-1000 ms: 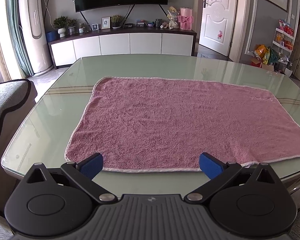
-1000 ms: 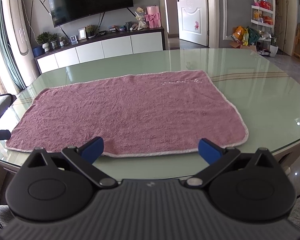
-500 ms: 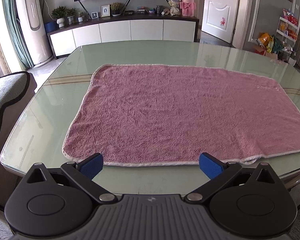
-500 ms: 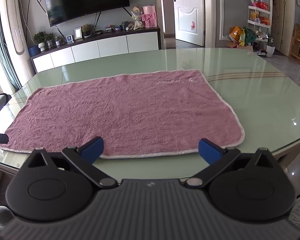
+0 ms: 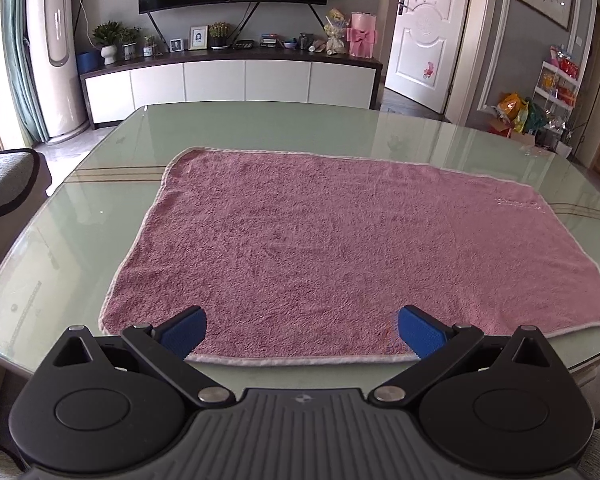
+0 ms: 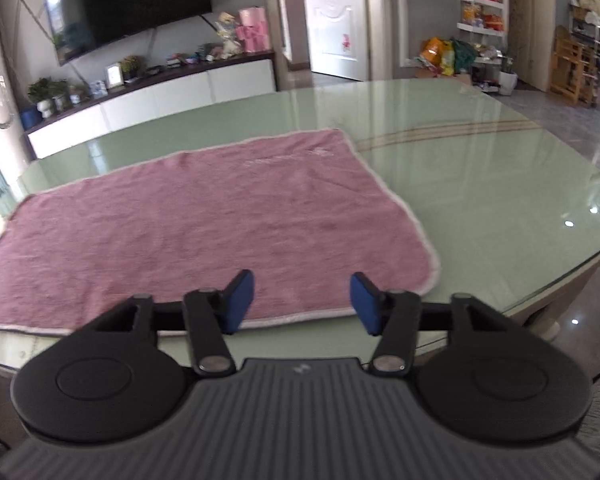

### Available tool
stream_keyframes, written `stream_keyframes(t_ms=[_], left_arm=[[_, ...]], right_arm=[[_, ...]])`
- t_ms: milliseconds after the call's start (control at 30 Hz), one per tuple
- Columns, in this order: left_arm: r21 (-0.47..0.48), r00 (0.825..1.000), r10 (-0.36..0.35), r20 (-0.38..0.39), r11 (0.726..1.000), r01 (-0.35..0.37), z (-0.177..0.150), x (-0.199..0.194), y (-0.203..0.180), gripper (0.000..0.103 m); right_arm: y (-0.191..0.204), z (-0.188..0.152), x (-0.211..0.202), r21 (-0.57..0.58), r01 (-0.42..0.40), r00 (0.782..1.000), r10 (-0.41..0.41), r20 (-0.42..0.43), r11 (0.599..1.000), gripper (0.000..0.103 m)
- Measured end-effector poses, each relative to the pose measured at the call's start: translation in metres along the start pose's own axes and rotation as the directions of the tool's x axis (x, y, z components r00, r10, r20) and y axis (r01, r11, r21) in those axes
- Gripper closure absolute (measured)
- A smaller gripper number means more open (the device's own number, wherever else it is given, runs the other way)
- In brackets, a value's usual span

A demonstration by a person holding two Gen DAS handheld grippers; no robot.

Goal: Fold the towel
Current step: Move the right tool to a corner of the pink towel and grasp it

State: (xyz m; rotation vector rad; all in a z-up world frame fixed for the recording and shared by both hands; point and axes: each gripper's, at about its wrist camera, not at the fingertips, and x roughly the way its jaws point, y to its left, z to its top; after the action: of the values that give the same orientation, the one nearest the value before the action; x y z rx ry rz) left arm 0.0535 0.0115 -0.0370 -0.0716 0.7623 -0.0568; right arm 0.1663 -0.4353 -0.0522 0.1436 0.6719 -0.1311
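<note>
Both grippers have been brought nearer the pink towel [image 5: 340, 248], spread flat on the glass table [image 5: 80, 240]. Left gripper [image 5: 302, 330] is held wide open; right gripper [image 6: 302, 300], empty, has just been closing partway. Its near hem must next be pinched.

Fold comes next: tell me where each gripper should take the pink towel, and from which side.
The towel lies flat and unfolded on the glass table, so only its white-bound hem offers a hold. Pinch the near corners from the near side: left gripper open, right gripper open, its jaws just narrowed, nothing between them.
</note>
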Motion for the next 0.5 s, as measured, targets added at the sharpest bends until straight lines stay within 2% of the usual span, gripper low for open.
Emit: stream_keyframes(t_ms=[200, 500], left_arm=[[0.009, 1.0, -0.009, -0.011, 1.0, 0.009, 0.007, 0.013, 0.004, 0.0], [0.025, 0.999, -0.016, -0.042, 1.0, 0.017, 0.012, 0.034, 0.0, 0.0]], right_arm=[[-0.03, 0.0, 0.017, 0.049, 0.077, 0.997, -0.077, -0.011, 0.996, 0.073], [-0.062, 0.006, 0.039, 0.061, 0.214, 0.976, -0.212, -0.04, 0.975, 0.074]])
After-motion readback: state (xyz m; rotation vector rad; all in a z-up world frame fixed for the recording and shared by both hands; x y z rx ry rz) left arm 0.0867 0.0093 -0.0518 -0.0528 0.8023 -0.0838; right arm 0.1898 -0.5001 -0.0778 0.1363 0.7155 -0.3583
